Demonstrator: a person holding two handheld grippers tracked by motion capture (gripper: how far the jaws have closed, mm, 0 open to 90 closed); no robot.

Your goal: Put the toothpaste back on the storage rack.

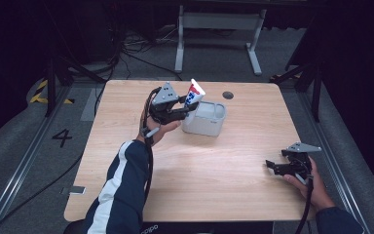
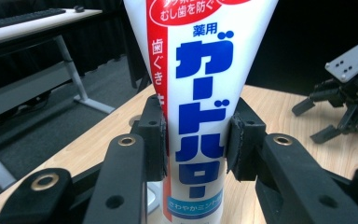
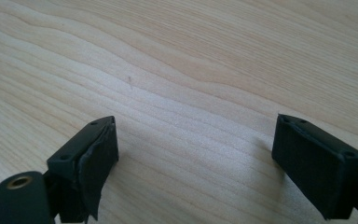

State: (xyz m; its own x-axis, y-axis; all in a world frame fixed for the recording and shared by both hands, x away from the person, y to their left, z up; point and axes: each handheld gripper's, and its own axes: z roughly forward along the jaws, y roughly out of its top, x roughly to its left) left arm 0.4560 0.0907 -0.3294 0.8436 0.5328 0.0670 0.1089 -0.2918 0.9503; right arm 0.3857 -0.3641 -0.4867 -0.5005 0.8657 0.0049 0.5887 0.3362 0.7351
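Note:
A white toothpaste tube [image 1: 194,93] with blue Japanese lettering and a red stripe stands upright in a white holder [image 1: 210,123] at the table's far middle. My left gripper [image 1: 187,108] is shut on the tube [image 2: 200,116], its two pads pressing the tube's sides, the tube's lower end down in the holder's left compartment. My right gripper [image 1: 272,166] rests near the table's right front edge, held by a hand. Its jaws stand wide apart over bare wood [image 3: 191,135], nothing between them.
The holder has a second compartment [image 1: 217,111] on its right. A small dark round mark [image 1: 228,95] sits on the table behind it. In the left gripper view, the right gripper [image 2: 349,100] appears far off. Desk legs and cables lie beyond the table.

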